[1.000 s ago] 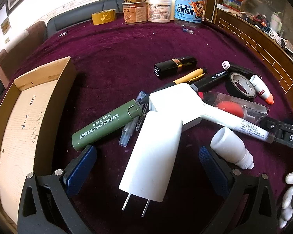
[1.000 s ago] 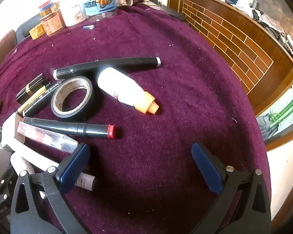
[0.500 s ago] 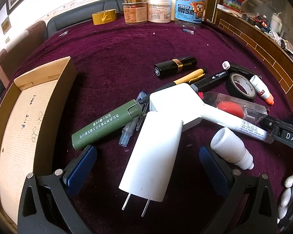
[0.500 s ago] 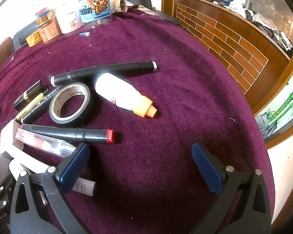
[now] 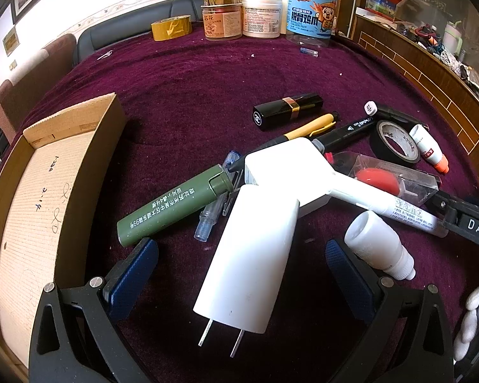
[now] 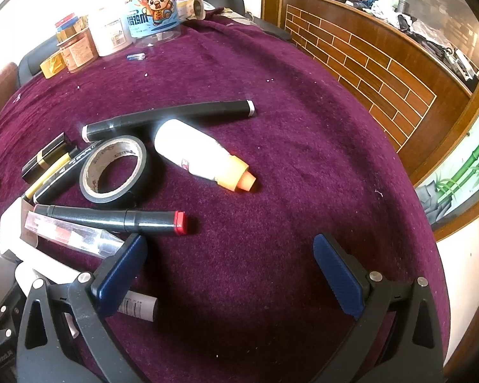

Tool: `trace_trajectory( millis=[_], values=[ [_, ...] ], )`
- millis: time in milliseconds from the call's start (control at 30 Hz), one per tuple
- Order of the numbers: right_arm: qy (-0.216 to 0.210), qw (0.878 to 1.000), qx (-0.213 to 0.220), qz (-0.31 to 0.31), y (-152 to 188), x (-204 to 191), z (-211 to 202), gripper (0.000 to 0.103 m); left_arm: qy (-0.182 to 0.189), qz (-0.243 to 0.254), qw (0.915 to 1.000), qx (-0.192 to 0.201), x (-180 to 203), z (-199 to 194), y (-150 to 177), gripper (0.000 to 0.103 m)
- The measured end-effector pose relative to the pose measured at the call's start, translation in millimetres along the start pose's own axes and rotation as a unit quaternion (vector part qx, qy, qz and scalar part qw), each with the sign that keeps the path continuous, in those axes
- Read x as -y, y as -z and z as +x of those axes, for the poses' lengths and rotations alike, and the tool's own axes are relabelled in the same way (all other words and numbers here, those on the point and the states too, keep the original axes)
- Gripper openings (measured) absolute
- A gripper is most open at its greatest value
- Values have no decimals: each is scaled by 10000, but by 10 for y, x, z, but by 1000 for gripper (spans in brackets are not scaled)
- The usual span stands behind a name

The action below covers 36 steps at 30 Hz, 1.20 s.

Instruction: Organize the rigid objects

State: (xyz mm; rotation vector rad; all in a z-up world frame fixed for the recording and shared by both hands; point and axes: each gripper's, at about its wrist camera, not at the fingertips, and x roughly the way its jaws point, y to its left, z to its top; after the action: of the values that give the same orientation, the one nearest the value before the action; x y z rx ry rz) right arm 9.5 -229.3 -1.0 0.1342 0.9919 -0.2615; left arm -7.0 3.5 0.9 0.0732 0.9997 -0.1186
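Two tools: both spread wide with nothing between their blue pads
Left tool (image 5: pixel 241 266): low over the desk (image 5: pixel 191 95), its fingers either side of the white plug adapter (image 5: pixel 252 252)
White plug adapter: lies flat between the left tool's pads, touching neither; its two metal prongs point toward the camera
Second white block (image 5: pixel 285 172): just beyond the adapter, touching its far end
Green cylinder (image 5: pixel 175 204): lies slanted left of the adapter, its lower end just beside the left pad; a clear pen (image 5: pixel 215 204) lies partly under its capped end
Small white bottle (image 5: pixel 378 244): on its side just beside the right pad of the left tool
White marker (image 5: pixel 389 204): slants across the clear case holding a red piece (image 5: pixel 383 175)
Cardboard box (image 5: pixel 44 191): open, at the desk's left edge, well apart from the pile
Right tool (image 6: pixel 230 274): over bare purple cloth; its left pad sits near the clear case
Red-capped black marker (image 6: pixel 111 218): just ahead of that left pad
Black tape roll (image 6: pixel 115 167): flat, beyond the red-capped marker
Orange-capped white bottle (image 6: pixel 204 156): on its side, right of the tape roll
Long black marker (image 6: pixel 169 116): beyond tape and bottle
Lipstick (image 5: pixel 287 111) and yellow pen (image 5: pixel 309 127): side by side at the pile's far left
Jars (image 5: pixel 262 16) and yellow tape (image 5: pixel 171 27): along the far edge
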Motion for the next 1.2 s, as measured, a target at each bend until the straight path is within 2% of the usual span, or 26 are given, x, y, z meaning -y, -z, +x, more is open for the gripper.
trace_trajectory(
  millis=[400,500,567,633,700,733,800,833,867,900,933,1000,1100,1200],
  values=[
    [-30,9999,-49,-144,-8,0,-6,103,-155,87,9998,39,49,-6,-7,102],
    [-41,9997,-140,-170,-1,26,-29,103,-48,30,10000,10,19,5,-19,102],
    [96,9997,-128,-159,22,83,-107,103,-1,40,10000,-8,7,-2,-17,102],
    [203,9996,168,-106,49,179,-278,103,56,26,10000,-47,-22,-28,-2,101],
    [252,9973,694,28,72,294,-547,103,181,-164,9997,-25,-94,-102,19,101],
    [236,9936,1092,174,87,364,-717,103,297,-295,9991,65,-146,-186,31,101],
    [103,9791,1963,522,154,511,-1024,103,402,-389,9978,362,-199,-373,42,101],
    [-158,9679,2410,697,216,587,-1119,103,432,-388,9967,569,-217,-492,50,101],
    [-413,9595,2666,816,258,641,-1129,103,460,-359,9943,889,-230,-664,68,101],
    [-376,9638,2502,844,228,659,-1059,103,469,-334,9923,1099,-237,-771,83,101],
    [-220,9731,2144,817,170,649,-932,103,492,-298,9901,1283,-238,-870,97,101],
    [-232,9764,1897,1001,133,694,-718,93,652,-194,9875,1425,-234,-1002,131,101],
    [-234,9766,1616,1397,154,793,-505,93,920,-120,9889,1163,-234,-1004,179,101],
    [-350,9735,1713,1471,185,852,-524,93,601,-182,9932,979,-269,-930,230,101]
  ],
)
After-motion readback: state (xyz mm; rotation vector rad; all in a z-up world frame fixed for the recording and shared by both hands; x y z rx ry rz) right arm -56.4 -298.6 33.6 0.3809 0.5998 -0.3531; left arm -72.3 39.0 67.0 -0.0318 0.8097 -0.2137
